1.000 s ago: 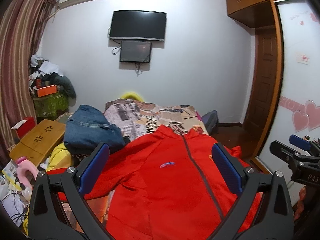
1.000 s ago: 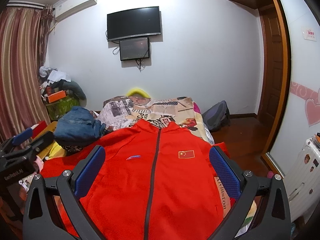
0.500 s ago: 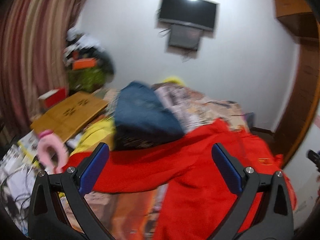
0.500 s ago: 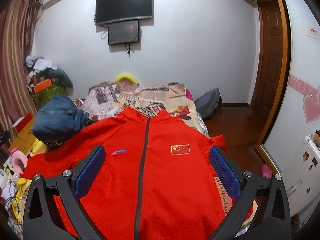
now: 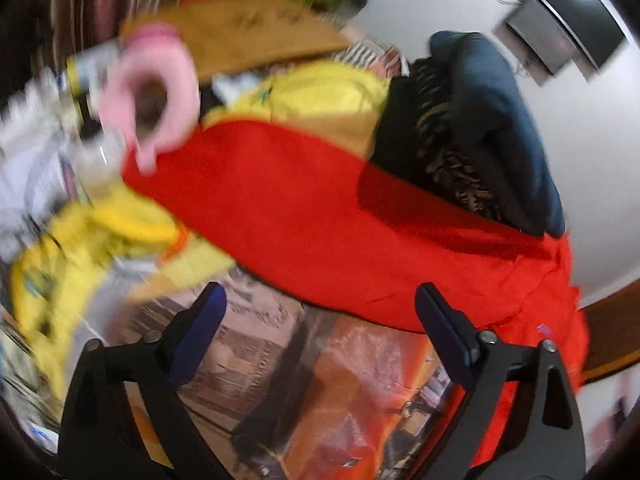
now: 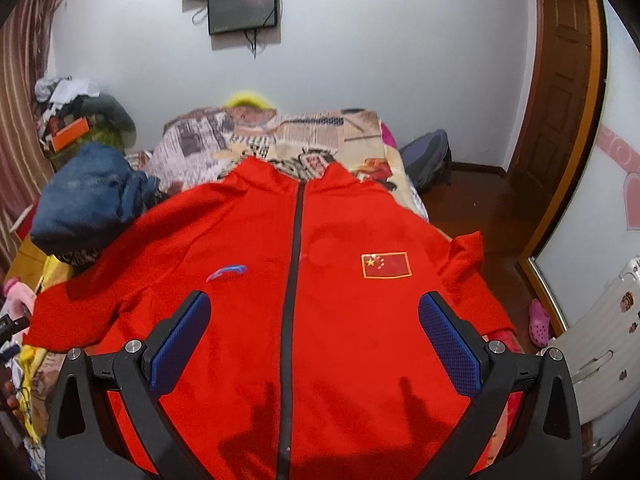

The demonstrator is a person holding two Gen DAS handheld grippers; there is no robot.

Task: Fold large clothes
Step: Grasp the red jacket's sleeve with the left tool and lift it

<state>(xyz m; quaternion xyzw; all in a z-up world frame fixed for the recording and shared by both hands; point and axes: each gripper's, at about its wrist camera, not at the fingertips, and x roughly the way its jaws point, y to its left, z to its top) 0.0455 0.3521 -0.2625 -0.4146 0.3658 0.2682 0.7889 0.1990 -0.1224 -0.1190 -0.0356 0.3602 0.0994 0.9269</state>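
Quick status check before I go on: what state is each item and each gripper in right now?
red jacket: spread flat on bed, zipped, unfolded
jacket sleeve: stretched out sideways
left gripper: open, empty
right gripper: open, empty, over jacket
blue jeans: heaped beside jacket

The red zip-front jacket (image 6: 328, 320) lies spread face up on the bed with the newspaper-print cover (image 6: 280, 136), collar toward the far wall. Its sleeve (image 5: 280, 200) stretches out to the left, over the bed's edge. Behind that sleeve sits a pile of blue denim clothes (image 6: 88, 200), with yellow fabric (image 5: 312, 96) beside it. The right hand-held gripper (image 6: 314, 344) hangs above the jacket's lower front; the left hand-held gripper (image 5: 320, 340) hangs just before the sleeve.
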